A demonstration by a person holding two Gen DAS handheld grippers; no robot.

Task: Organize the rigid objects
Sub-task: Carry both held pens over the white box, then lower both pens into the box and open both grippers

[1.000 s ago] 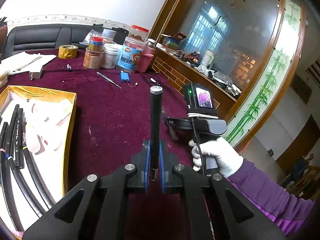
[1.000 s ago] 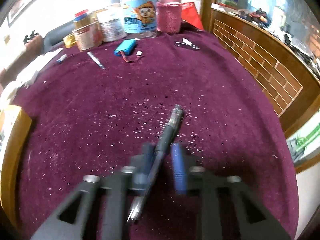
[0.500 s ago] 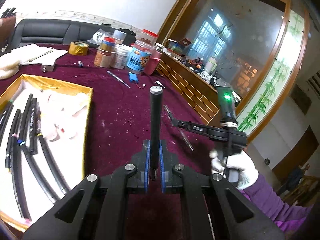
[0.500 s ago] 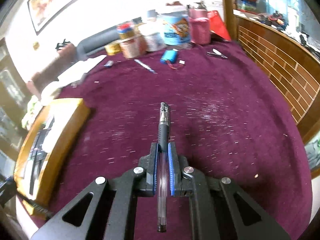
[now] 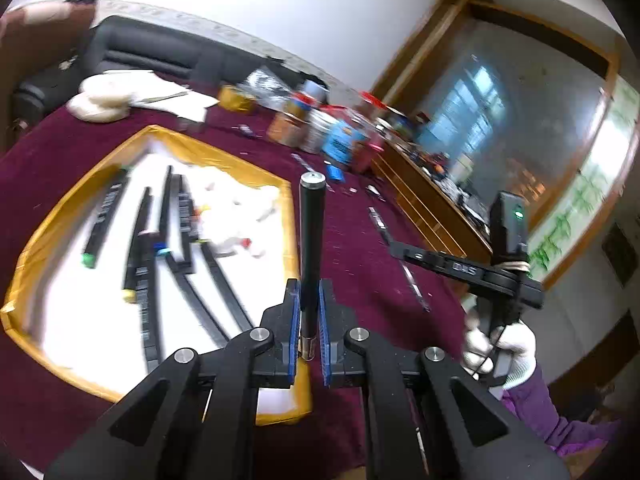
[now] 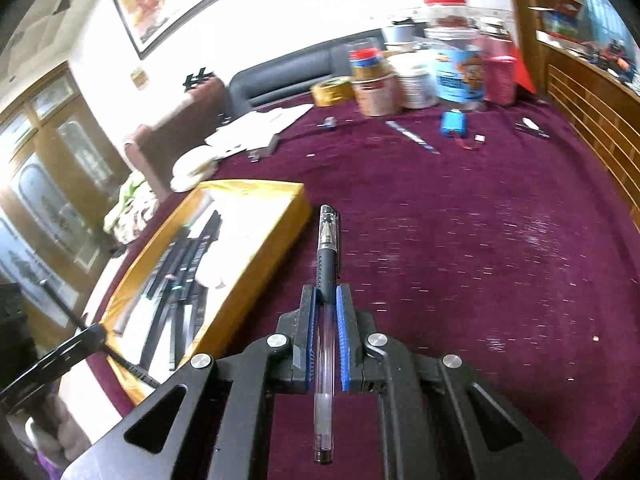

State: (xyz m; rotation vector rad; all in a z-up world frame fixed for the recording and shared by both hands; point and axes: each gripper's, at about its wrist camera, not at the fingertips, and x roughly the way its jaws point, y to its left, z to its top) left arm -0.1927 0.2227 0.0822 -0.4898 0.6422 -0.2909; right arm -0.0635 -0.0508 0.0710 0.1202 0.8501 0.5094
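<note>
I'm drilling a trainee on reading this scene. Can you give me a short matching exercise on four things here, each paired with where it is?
Things:
1. black cylindrical marker
2. clear-barrelled gel pen with black grip
3. row of black markers
4. small blue battery pack with red wire

Places:
A. lying in the gold-rimmed box
B. clamped in the right gripper
C. loose on the maroon tablecloth
D. clamped in the left gripper

Pairs: 1-D, 2-B, 3-A, 4-C

Bright daylight from the windows (image 5: 476, 120) – the yellow tray (image 5: 24, 248) interior glares white; motion blur smears backgrounds, fisheye edges bend and darken.
</note>
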